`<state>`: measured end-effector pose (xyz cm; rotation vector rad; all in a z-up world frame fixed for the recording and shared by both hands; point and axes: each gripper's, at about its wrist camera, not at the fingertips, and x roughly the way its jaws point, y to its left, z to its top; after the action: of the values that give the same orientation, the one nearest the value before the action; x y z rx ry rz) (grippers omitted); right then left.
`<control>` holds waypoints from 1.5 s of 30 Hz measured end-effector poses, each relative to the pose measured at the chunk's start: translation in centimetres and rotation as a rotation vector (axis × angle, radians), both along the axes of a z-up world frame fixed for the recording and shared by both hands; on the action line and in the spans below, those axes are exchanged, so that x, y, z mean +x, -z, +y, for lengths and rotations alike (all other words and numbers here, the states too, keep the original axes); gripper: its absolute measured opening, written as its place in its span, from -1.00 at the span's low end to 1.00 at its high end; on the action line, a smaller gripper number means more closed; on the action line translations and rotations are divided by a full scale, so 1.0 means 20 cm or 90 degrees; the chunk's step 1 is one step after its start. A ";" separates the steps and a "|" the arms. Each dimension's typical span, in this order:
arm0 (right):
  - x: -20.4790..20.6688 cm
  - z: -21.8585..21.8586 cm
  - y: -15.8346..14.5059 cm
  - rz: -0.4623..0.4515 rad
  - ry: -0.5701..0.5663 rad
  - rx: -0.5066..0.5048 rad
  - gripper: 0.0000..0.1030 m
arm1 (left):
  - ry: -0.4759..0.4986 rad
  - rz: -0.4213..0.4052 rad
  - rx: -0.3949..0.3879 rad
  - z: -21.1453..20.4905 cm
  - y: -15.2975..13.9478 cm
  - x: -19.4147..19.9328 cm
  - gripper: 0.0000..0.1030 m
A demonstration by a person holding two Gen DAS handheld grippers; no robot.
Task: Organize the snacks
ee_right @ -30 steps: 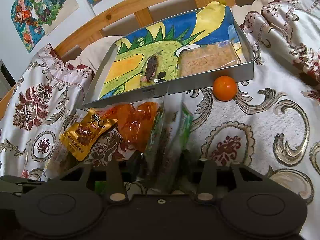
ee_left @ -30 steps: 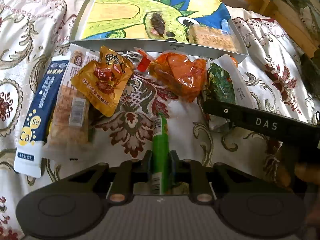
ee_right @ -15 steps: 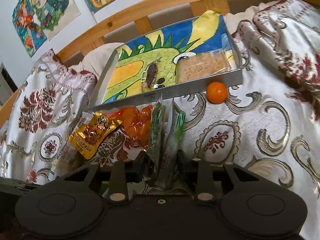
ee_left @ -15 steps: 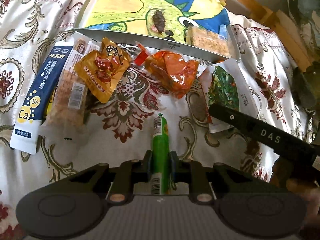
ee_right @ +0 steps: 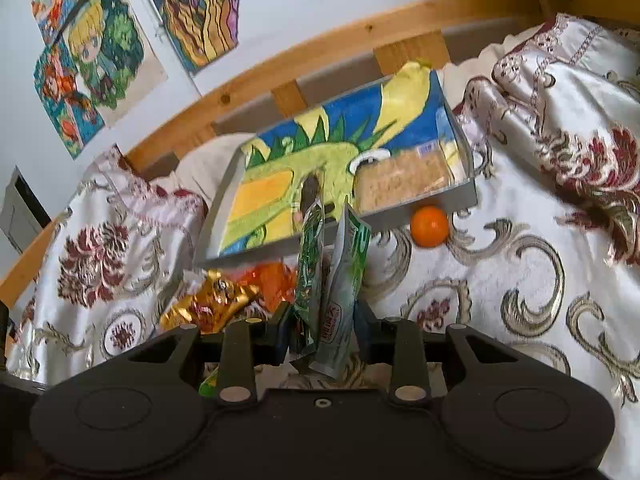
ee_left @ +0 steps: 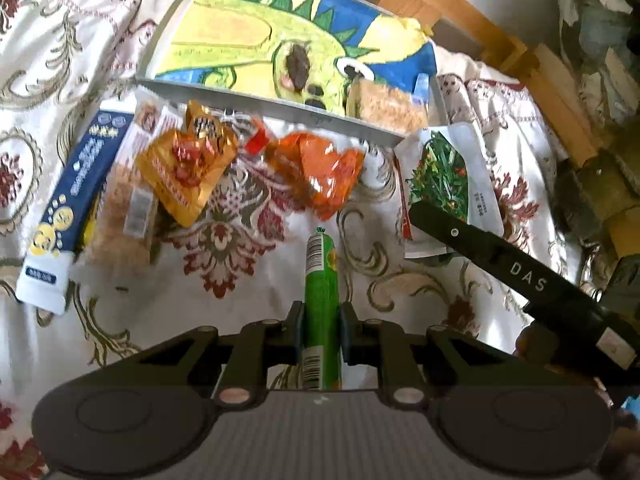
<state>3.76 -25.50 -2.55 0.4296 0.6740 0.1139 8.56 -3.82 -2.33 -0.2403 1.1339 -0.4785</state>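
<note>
Left claw [ee_left: 320, 332] is clamped on a green sausage stick [ee_left: 320, 280], held above the bedspread [ee_left: 248, 280]. Right claw [ee_right: 322, 330] is clamped on a green-and-white snack packet [ee_right: 332, 280], lifted upright. Beyond lie an orange packet [ee_left: 320, 168], a tangerine [ee_right: 430, 226] and the painted tray [ee_right: 466, 196].

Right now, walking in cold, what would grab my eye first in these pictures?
Probably the tray with its bright green-and-yellow dinosaur drawing, lying on the patterned bedspread near the wooden frame. Next, the left gripper clamping a green snack stick, and the right gripper holding up a green-printed pouch.
</note>
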 end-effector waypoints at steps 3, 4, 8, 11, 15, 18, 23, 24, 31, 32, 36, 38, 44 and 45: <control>0.01 -0.03 -0.02 -0.021 0.010 0.008 -0.33 | -0.008 -0.019 -0.003 0.00 -0.05 0.03 -0.63; 0.02 -0.03 -0.03 -0.029 0.012 0.009 -0.33 | -0.010 -0.027 -0.007 0.01 -0.07 0.04 -0.63; 0.05 -0.06 -0.06 -0.056 0.016 0.007 -0.33 | -0.026 -0.047 -0.041 0.01 -0.13 0.09 -0.63; 0.08 -0.06 -0.06 -0.074 0.019 0.006 -0.33 | -0.042 -0.064 -0.059 0.01 -0.18 0.15 -0.63; 0.19 -0.07 -0.04 -0.115 0.013 0.021 -0.33 | -0.055 -0.101 -0.047 -0.01 -0.22 0.26 -0.63; 0.29 -0.06 0.00 -0.125 0.003 0.013 -0.33 | -0.079 -0.118 -0.043 0.01 -0.23 0.38 -0.63; 0.46 -0.05 0.04 -0.135 -0.002 0.001 -0.33 | -0.156 -0.129 -0.055 0.03 -0.21 0.64 -0.63; 0.49 -0.06 0.05 -0.136 -0.002 0.000 -0.33 | -0.172 -0.134 -0.054 0.02 -0.20 0.69 -0.63; 0.69 -0.06 0.15 -0.140 -0.023 -0.029 -0.32 | -0.219 -0.164 -0.028 -0.03 -0.08 1.02 -0.63; 0.72 -0.07 0.17 -0.134 -0.024 -0.024 -0.32 | -0.216 -0.163 -0.027 -0.04 -0.06 1.04 -0.63; 0.80 -0.07 0.22 -0.115 -0.034 0.000 -0.32 | -0.188 -0.173 -0.008 -0.09 0.03 1.10 -0.63; 0.82 -0.07 0.23 -0.105 -0.034 0.002 -0.32 | -0.178 -0.183 0.004 -0.12 0.06 1.12 -0.63; 0.86 -0.04 0.25 -0.086 -0.049 -0.012 -0.29 | -0.187 -0.197 0.026 -0.15 0.13 1.15 -0.63; 0.86 -0.03 0.25 -0.085 -0.051 -0.016 -0.27 | -0.189 -0.200 0.029 -0.15 0.13 1.15 -0.63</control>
<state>21.00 -26.12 -7.59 0.3667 0.5608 0.2082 31.53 -6.82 -4.95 -0.2775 0.7840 -0.2153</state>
